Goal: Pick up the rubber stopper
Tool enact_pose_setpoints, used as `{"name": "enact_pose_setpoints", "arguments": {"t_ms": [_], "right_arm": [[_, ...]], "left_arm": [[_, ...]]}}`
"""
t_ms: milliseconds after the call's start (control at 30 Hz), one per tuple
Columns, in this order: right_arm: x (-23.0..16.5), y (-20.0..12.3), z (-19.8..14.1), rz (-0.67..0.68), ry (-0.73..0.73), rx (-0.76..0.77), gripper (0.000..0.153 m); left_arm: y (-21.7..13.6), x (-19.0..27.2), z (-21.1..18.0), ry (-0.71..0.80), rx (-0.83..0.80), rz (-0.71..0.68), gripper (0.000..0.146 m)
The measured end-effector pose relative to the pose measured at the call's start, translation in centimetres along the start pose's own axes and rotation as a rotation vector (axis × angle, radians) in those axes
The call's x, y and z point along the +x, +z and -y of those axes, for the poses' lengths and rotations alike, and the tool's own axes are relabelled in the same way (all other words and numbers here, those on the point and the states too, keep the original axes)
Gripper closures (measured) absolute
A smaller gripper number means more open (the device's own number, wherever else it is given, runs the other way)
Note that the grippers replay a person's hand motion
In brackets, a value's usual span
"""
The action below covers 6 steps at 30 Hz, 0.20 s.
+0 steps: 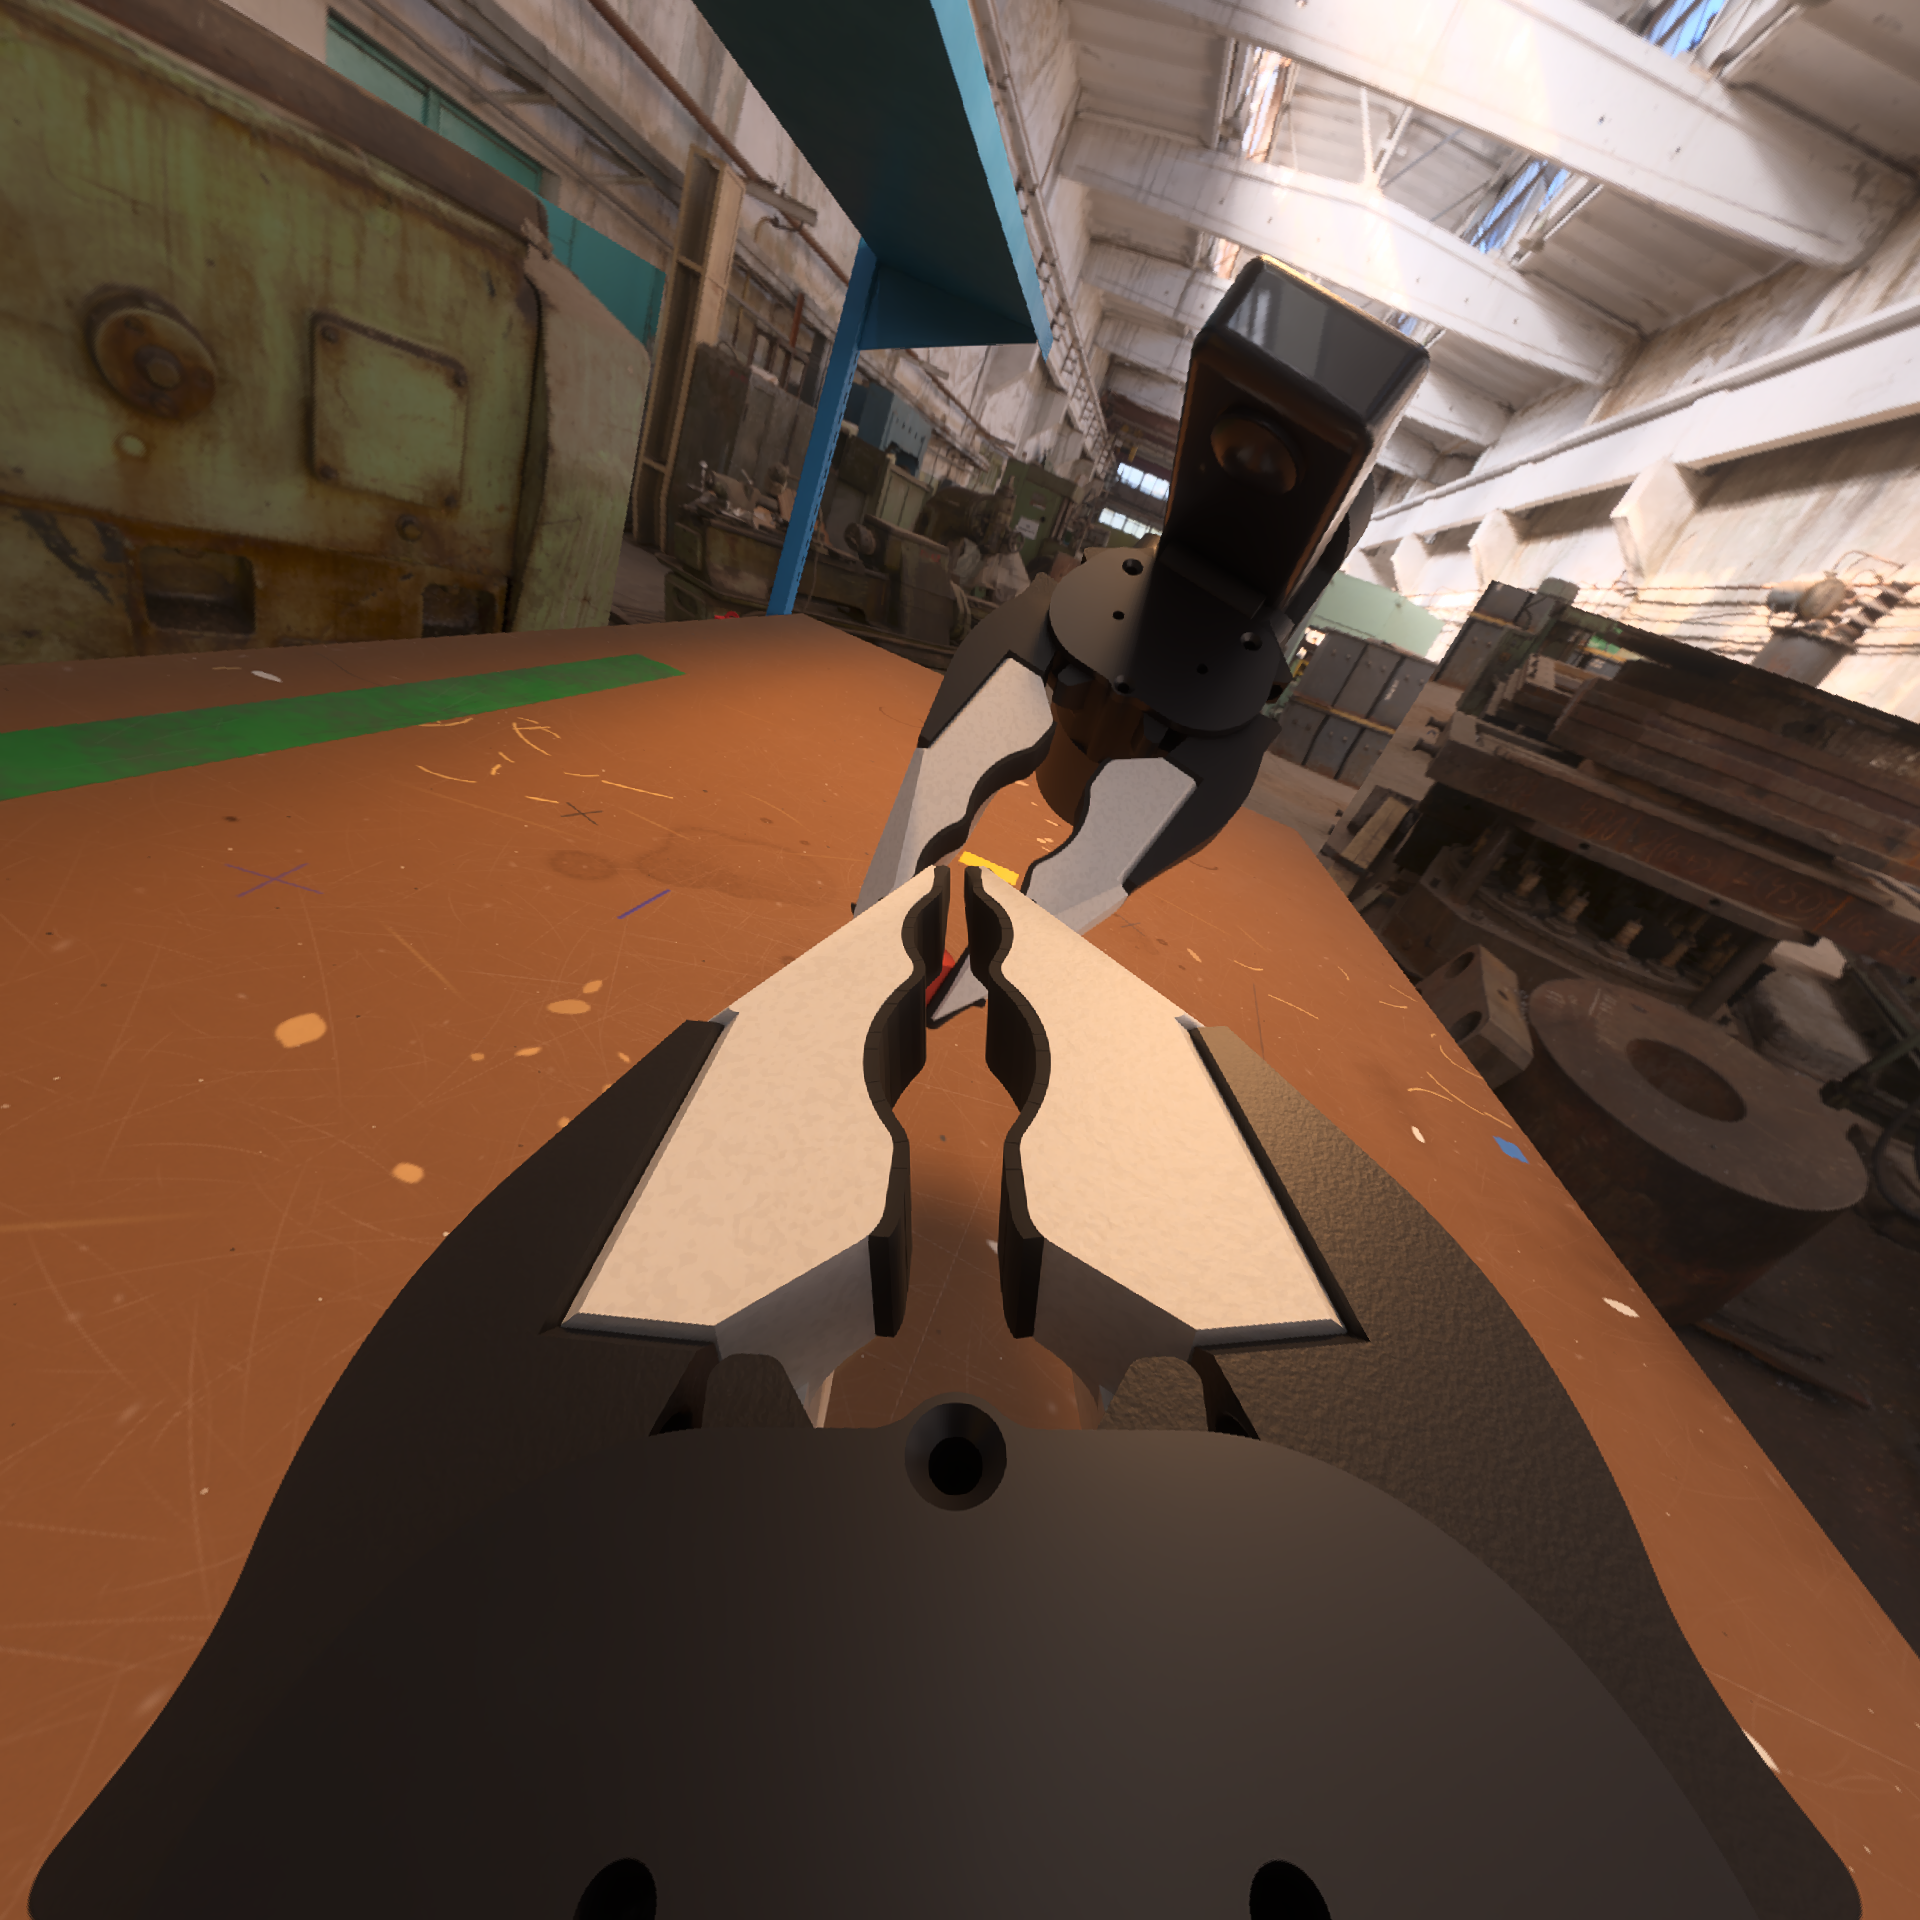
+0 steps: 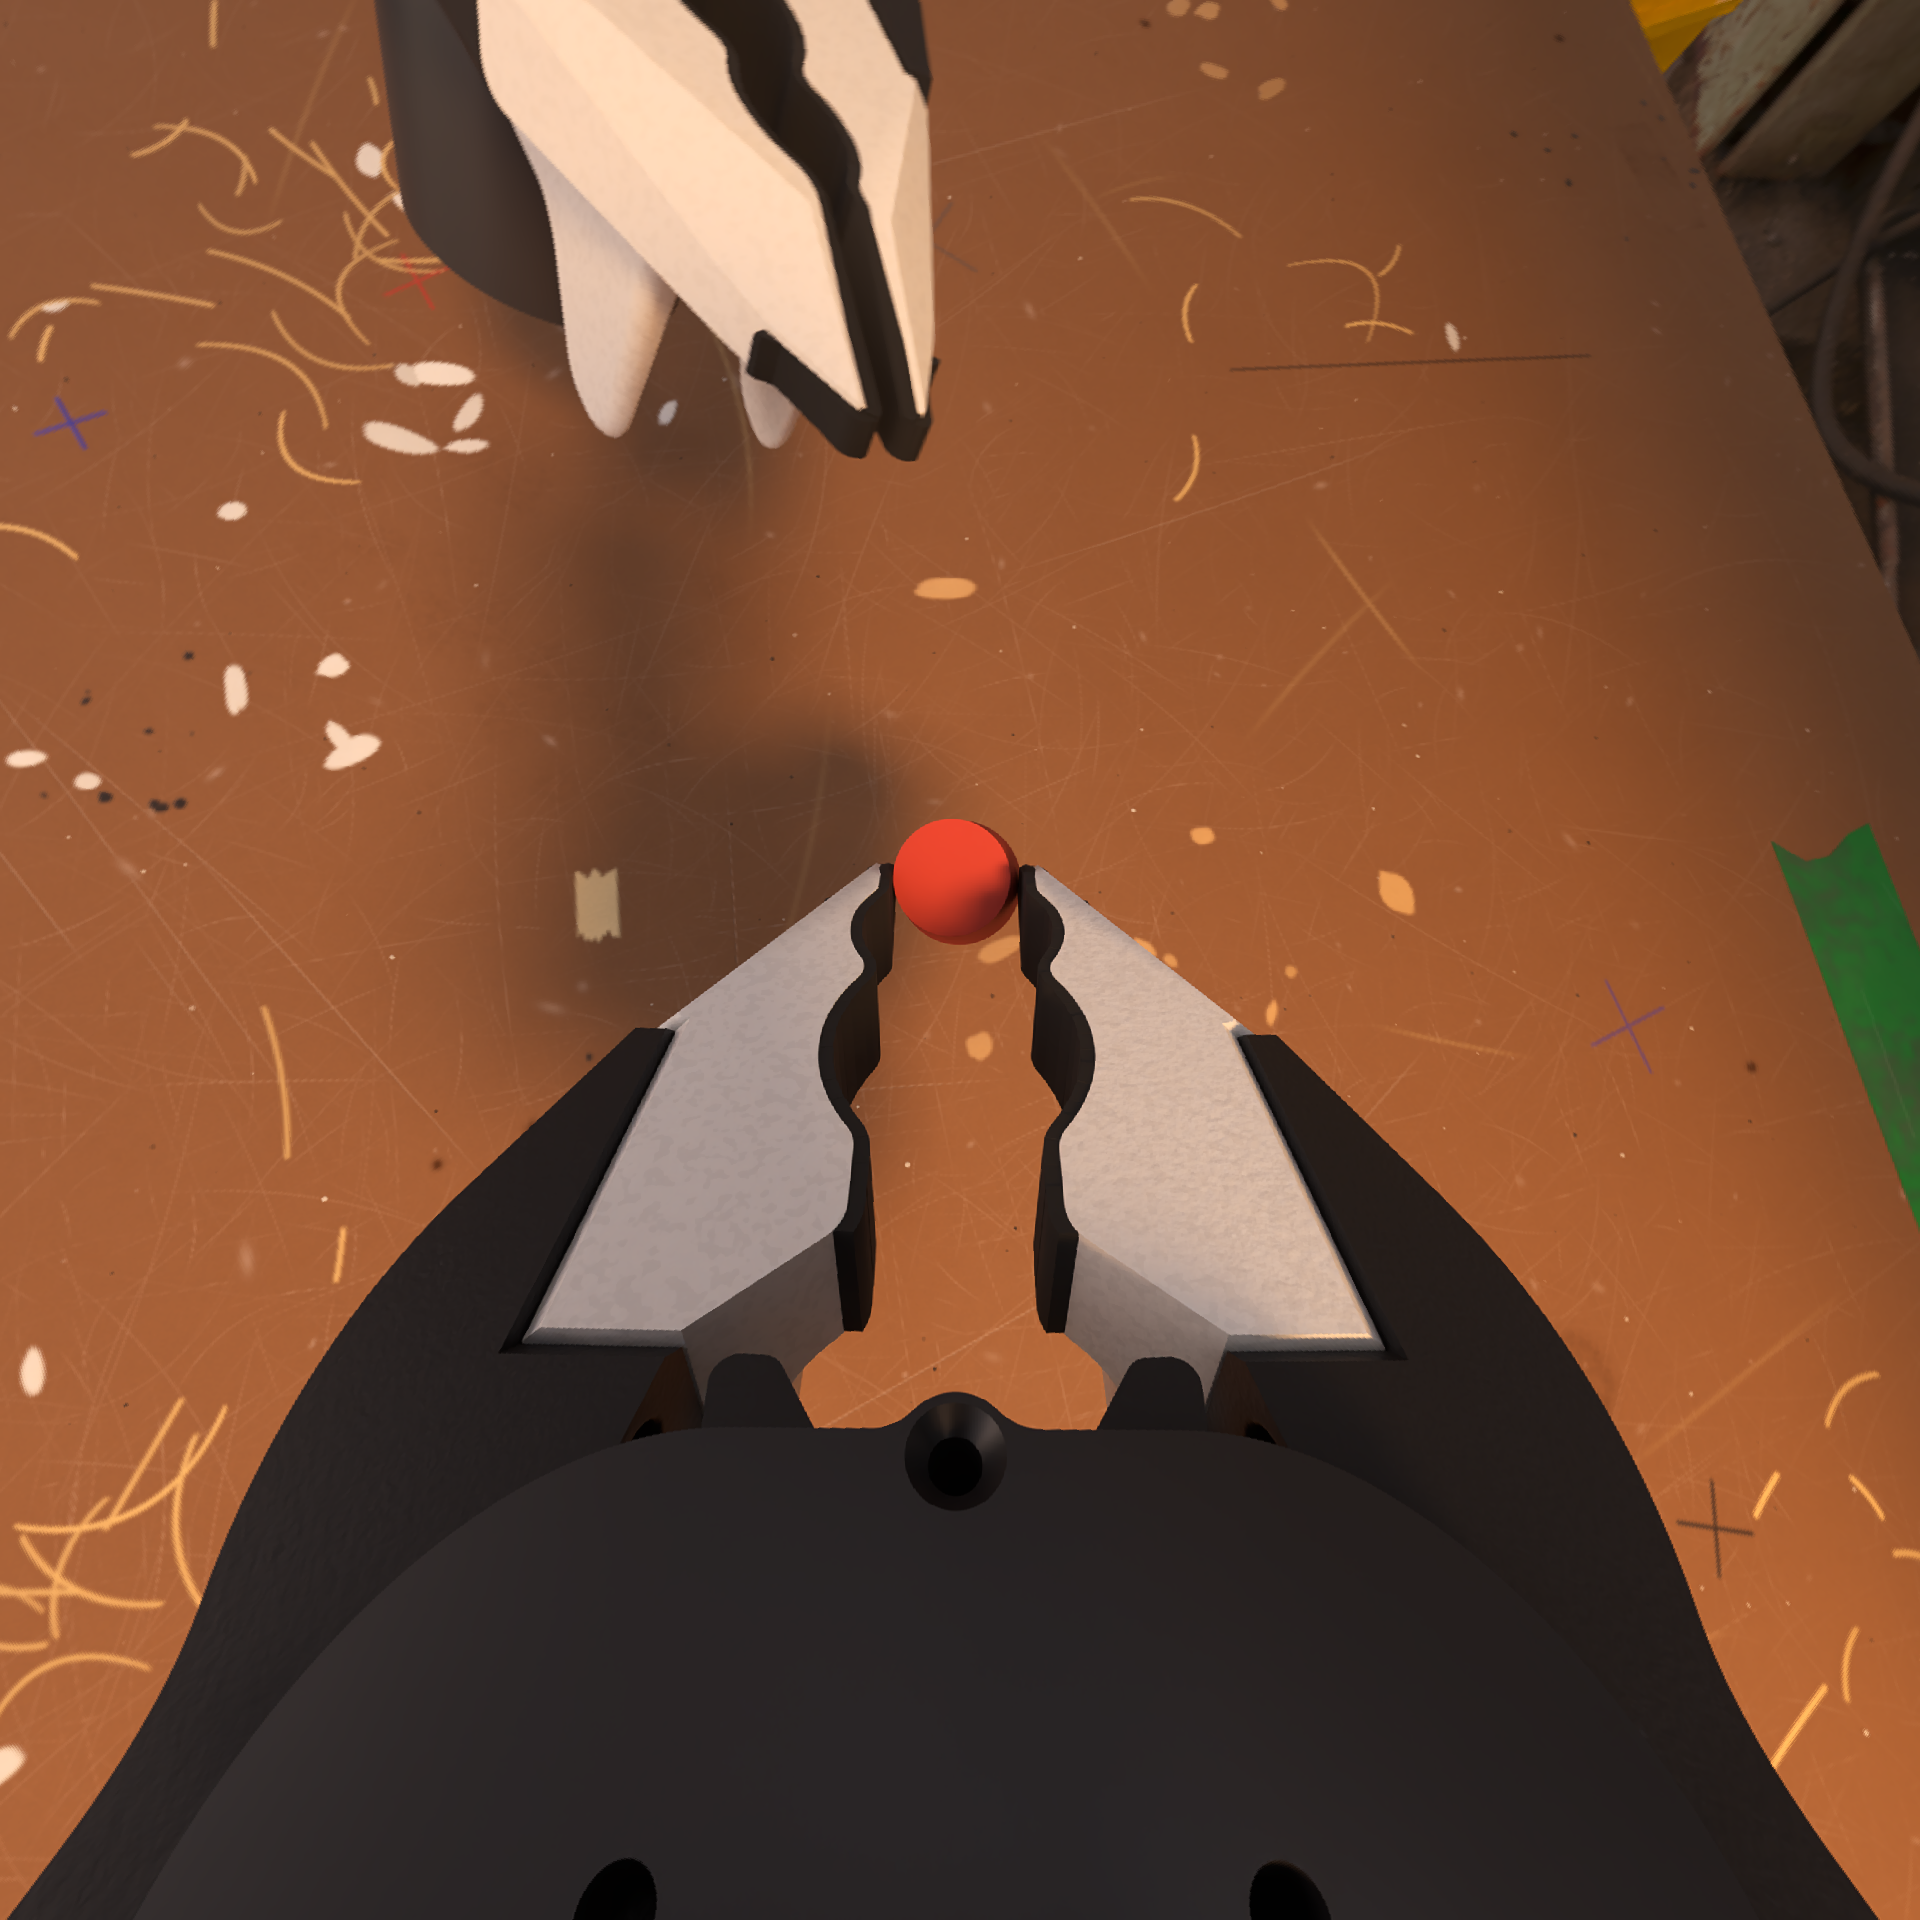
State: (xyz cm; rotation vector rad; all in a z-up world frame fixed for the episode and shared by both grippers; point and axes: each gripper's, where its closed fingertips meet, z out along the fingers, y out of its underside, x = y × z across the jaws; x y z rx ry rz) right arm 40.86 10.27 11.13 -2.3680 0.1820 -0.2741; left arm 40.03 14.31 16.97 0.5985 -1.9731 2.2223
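the right gripper is pinching the red rubber stopper between its fingertips, so it can lift it off the brown table. the stopper is maybe still sitting on the table; it is hard to tell. the left gripper is waiting nearby with fingers almost together, holding nothing, keeping out of the way.

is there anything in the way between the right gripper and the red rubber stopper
Nothing visible. The right gripper already has the rubber stopper between its fingertips, both touching its sides. The left gripper hangs farther off above the bare brown table, jaws nearly together, clear of the grasp.
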Motion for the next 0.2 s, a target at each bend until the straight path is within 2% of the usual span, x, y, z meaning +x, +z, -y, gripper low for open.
{"name": "enact_pose_setpoints", "arguments": {"t_ms": [100,200], "right_arm": [[0.1,-0.6,0.3,0.006,0.019,0.024,0.129],[-0.9,-1.2,1.3,0.081,0.02,0.089,0.129]], "left_arm": [[0.0,0.0,0.0,-0.001,0.0,0.001,0.143],[0.0,0.0,-0.1,-0.003,-0.001,0.0,0.143]]}}
